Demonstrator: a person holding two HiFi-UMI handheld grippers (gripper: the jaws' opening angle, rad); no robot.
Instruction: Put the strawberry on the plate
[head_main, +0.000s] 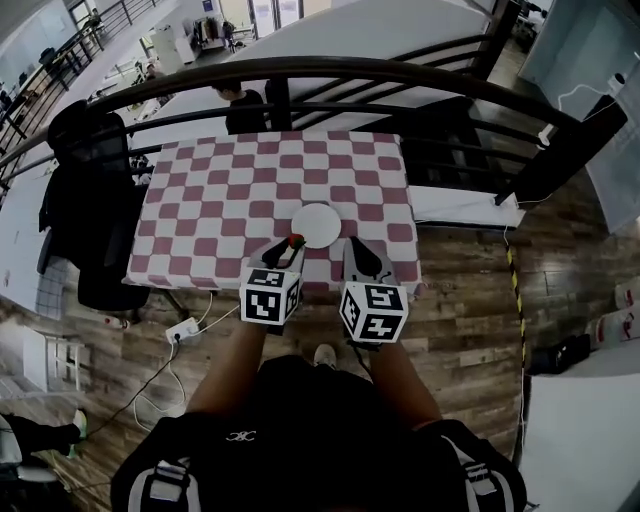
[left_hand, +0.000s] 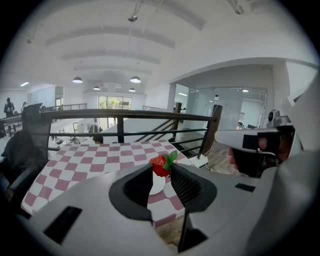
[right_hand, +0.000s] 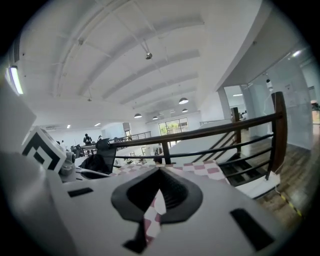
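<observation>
A red strawberry (left_hand: 160, 164) with green leaves sits pinched between the tips of my left gripper (left_hand: 161, 169), which is shut on it. In the head view the strawberry (head_main: 296, 241) hangs just left of the near rim of the round white plate (head_main: 318, 224), which lies near the front edge of the red-and-white checked table (head_main: 220, 190). Part of the plate (left_hand: 157, 184) shows through the gap below the fruit. My right gripper (head_main: 357, 247) hovers beside the plate's right front with its jaws (right_hand: 159, 173) together and nothing in them.
A black railing (head_main: 330, 75) curves behind the table. A black chair (head_main: 90, 200) draped with clothing stands at the table's left side. A white power strip with its cable (head_main: 182, 330) lies on the wooden floor at the front left.
</observation>
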